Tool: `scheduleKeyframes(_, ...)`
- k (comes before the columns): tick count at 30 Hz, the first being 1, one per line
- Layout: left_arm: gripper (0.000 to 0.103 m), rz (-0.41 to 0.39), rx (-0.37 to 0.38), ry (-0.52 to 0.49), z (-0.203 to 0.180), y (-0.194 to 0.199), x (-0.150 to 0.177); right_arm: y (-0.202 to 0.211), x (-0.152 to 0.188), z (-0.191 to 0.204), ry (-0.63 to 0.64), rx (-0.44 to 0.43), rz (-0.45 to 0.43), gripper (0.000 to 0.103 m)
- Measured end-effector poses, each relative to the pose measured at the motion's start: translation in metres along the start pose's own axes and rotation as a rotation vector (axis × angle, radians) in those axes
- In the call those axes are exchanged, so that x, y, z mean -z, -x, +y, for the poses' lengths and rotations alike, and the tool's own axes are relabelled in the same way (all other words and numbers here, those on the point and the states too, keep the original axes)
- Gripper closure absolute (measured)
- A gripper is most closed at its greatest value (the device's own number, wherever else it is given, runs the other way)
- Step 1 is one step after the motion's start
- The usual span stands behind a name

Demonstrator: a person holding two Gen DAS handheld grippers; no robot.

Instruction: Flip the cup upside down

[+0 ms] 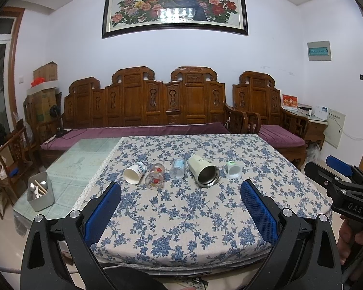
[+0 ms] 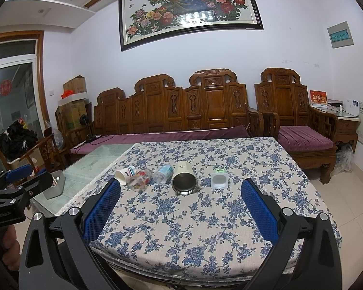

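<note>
Several cups lie on their sides in a row on the floral tablecloth (image 1: 181,217), mouths toward me: a white paper cup (image 1: 133,173) (image 2: 124,174), a clear glass with red flowers (image 1: 155,177) (image 2: 140,180), a clear plastic cup (image 1: 177,168) (image 2: 162,174), a cream steel-lined tumbler (image 1: 203,171) (image 2: 183,178) and a small white cup (image 1: 233,169) (image 2: 219,179). My left gripper (image 1: 180,204) is open and empty near the table's front edge. My right gripper (image 2: 180,204) is open and empty, also short of the cups.
A grey bin of utensils (image 1: 41,193) stands on the green glass tabletop (image 1: 79,159) at left. A carved wooden sofa (image 1: 145,106) and armchair (image 1: 266,111) stand behind the table. The right gripper shows at the left wrist view's right edge (image 1: 346,183).
</note>
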State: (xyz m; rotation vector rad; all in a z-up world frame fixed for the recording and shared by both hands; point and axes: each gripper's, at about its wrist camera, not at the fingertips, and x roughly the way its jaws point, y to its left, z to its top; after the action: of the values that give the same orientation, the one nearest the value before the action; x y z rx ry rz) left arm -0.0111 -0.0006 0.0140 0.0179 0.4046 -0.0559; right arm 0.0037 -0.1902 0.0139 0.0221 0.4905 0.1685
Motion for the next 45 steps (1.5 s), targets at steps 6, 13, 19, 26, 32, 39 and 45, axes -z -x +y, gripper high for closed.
scheduleKeyframes(6, 0.008, 0.000, 0.000, -0.002, -0.002, 0.000, 0.000, 0.000, 0.000, 0.000, -0.001, 0.000, 0.000, 0.003)
scheduleKeyframes(13, 0.008, 0.014, 0.002, -0.007, -0.002, -0.001, 0.002, 0.003, -0.002, -0.002, -0.012, -0.003, 0.006, 0.003)
scheduleKeyframes(19, 0.008, 0.047, 0.001, -0.009, -0.002, -0.013, 0.004, 0.000, -0.001, -0.006, -0.021, 0.000, 0.016, 0.003)
scheduleKeyframes(26, 0.008, 0.125, 0.013, -0.028, -0.002, -0.051, 0.002, -0.039, -0.004, -0.027, -0.022, -0.006, 0.056, 0.003)
scheduleKeyframes(32, 0.008, 0.198, 0.023, -0.063, -0.003, -0.099, -0.003, -0.096, -0.016, -0.049, -0.008, -0.003, 0.122, 0.009)
scheduleKeyframes(39, 0.008, 0.278, 0.052, -0.073, -0.004, -0.154, -0.009, -0.176, -0.027, -0.074, -0.004, -0.008, 0.241, 0.019)
scheduleKeyframes(45, 0.008, 0.347, 0.088, -0.065, -0.002, -0.202, -0.011, -0.242, -0.028, -0.093, -0.015, -0.027, 0.357, 0.029)
